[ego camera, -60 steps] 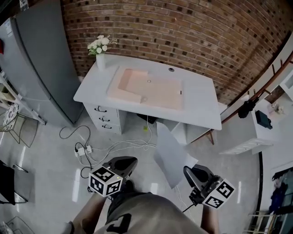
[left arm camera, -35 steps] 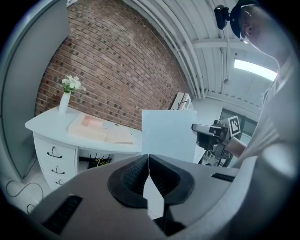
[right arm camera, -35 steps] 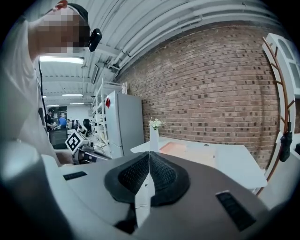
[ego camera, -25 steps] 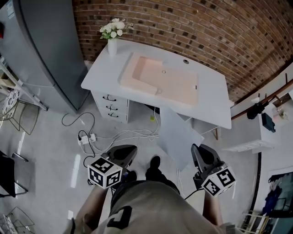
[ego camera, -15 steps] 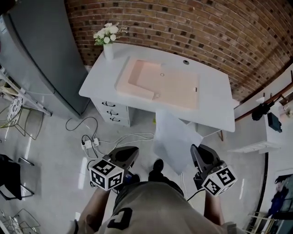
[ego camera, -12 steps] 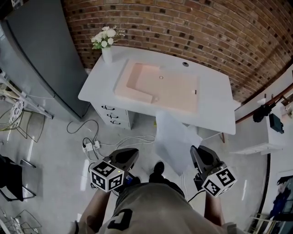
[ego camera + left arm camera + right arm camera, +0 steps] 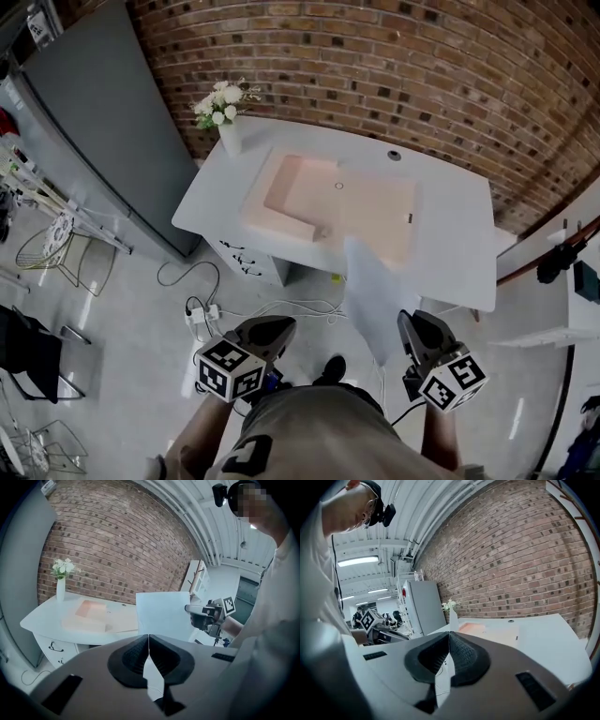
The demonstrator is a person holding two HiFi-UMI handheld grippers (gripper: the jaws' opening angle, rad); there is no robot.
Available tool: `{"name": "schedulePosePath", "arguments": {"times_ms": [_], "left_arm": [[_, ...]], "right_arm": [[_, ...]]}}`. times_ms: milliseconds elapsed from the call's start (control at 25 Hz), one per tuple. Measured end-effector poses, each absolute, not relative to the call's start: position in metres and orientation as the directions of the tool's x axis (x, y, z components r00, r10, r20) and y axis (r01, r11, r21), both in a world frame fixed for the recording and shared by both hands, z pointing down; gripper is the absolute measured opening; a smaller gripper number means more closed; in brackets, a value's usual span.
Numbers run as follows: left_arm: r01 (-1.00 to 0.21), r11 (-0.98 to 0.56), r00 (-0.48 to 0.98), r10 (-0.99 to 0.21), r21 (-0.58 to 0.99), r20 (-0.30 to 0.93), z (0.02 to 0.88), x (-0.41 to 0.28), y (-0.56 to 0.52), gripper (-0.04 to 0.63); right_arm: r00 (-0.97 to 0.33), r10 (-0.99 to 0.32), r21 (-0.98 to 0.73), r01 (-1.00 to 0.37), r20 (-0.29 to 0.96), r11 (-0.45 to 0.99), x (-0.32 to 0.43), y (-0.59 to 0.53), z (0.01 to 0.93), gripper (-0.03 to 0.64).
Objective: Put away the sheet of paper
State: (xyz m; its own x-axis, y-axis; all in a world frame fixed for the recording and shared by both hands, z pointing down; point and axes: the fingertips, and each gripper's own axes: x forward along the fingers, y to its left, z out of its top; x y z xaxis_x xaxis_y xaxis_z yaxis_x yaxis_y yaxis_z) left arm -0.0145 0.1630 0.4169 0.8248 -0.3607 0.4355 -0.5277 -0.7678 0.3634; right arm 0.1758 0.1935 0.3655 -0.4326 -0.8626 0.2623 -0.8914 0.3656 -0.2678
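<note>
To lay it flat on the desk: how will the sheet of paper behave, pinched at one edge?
Probably light and thin: in the right gripper view the sheet of paper shows as a sliver. It stands flat above the right gripper, pinched at one edge, so it would likely droop once tilted. It may slide on the smooth desk.

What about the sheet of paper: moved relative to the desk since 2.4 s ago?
Yes. The sheet of paper moved toward the desk: its top now overlaps the pink mat; earlier it ended below the front edge.
</note>
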Motion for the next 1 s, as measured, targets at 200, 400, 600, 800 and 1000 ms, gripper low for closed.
{"name": "schedulePosePath", "arguments": {"times_ms": [200, 400, 600, 800, 1000], "left_arm": [[-0.563, -0.748, 0.803, -0.393, 0.352, 0.449, 0.415, 0.013, 0.152, 0.018], [-0.6, -0.725, 0.778, -0.433, 0.337, 0.455, 0.415, 0.031, 0.138, 0.018], [-0.623, -0.708, 0.762, -0.455, 0.332, 0.461, 0.414, 0.051, 0.129, 0.018], [-0.629, -0.709, 0.752, -0.449, 0.319, 0.483, 0.414, 0.065, 0.126, 0.018], [-0.624, -0.717, 0.753, -0.445, 0.312, 0.484, 0.413, 0.073, 0.114, 0.018]], "right_arm": [[-0.487, -0.837, -0.295, -0.861, 0.25, 0.414, 0.2, 0.17, 0.37, 0.023], [-0.534, -0.813, -0.308, -0.834, 0.234, 0.459, 0.218, 0.146, 0.372, 0.023], [-0.567, -0.792, -0.321, -0.812, 0.228, 0.488, 0.236, 0.132, 0.374, 0.023], [-0.575, -0.788, -0.348, -0.801, 0.22, 0.487, 0.251, 0.118, 0.376, 0.023], [-0.583, -0.784, -0.359, -0.793, 0.212, 0.492, 0.252, 0.113, 0.377, 0.023]]}}
